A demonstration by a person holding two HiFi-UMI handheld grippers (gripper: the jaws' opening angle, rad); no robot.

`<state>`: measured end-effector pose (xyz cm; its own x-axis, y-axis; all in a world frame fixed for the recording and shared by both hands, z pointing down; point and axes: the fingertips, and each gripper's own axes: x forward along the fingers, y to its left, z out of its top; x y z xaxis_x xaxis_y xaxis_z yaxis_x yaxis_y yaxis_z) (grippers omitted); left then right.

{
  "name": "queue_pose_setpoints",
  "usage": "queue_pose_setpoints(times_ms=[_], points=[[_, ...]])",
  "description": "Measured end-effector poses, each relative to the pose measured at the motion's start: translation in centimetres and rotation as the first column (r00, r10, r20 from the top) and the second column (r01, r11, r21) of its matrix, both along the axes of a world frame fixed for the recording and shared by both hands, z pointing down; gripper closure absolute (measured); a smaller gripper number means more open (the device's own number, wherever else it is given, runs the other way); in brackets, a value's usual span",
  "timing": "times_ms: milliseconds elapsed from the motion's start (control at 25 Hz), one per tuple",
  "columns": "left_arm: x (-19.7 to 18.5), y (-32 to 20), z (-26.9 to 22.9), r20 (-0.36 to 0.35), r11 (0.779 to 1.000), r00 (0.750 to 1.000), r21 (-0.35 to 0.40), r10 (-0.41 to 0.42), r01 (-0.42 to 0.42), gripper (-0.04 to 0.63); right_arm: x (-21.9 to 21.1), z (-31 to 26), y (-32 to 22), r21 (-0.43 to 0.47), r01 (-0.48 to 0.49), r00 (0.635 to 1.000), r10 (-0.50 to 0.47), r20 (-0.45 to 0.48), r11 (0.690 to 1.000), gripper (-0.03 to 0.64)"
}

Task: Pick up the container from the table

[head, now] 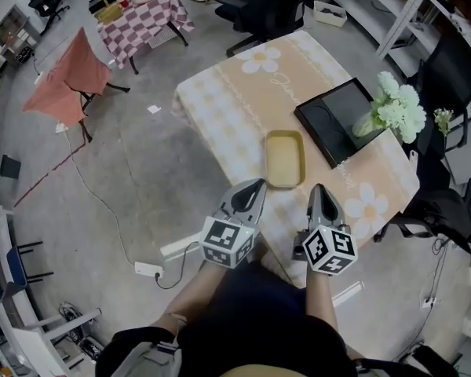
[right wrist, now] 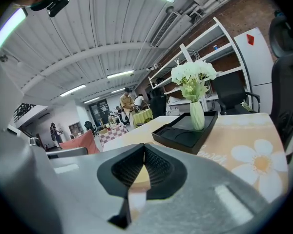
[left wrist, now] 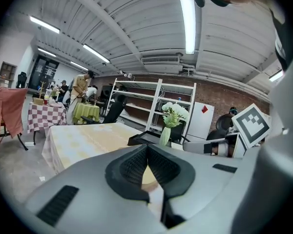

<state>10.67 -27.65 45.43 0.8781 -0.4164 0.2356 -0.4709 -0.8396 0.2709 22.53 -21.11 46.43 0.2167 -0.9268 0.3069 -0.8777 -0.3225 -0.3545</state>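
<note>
My two claws sit low in the middle of the head view, at the near edge of the table. My left claw (head: 257, 185) and my right claw (head: 318, 188) are each clenched tip to tip on nothing. I judge this to be the approach, with no grasp begun.

The shallow yellow rectangular plastic container (head: 285, 159) lies just beyond my tips and between them, at the centre of the frame. It rests on the table (head: 235, 108) with its peach flower-printed cloth. Next I need to part one claw, bring it over the container's thin rim and close on it.

Farther right, a black moulded tray (head: 336, 120) carries a green vase of white flowers (head: 396, 110). It lies near the container but apart, so I should lift without swinging right.
</note>
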Motion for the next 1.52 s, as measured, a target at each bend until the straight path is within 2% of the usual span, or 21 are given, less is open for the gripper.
queue_pose_setpoints(times_ms=[600, 1280, 1520], points=[[1.8, -3.4, 2.2, 0.04, 0.994, 0.995, -0.063, 0.088, -0.085, 0.586, 1.7, 2.0, -2.4, -0.065, -0.076, 0.997, 0.078, 0.027, 0.995, 0.612], [2.9, -7.0, 4.4, 0.045, 0.987, 0.994, -0.133, 0.1, -0.094, 0.586, 2.8, 3.8, -5.4, -0.156, -0.074, 0.997, 0.077, 0.016, 0.985, 0.611], [3.2, -8.1, 5.4, 0.051, 0.983, 0.994, -0.161, 0.094, -0.085, 0.586, 3.4, 4.6, -6.5, -0.184, -0.07, 0.996, 0.079, 0.043, 0.98, 0.611]])
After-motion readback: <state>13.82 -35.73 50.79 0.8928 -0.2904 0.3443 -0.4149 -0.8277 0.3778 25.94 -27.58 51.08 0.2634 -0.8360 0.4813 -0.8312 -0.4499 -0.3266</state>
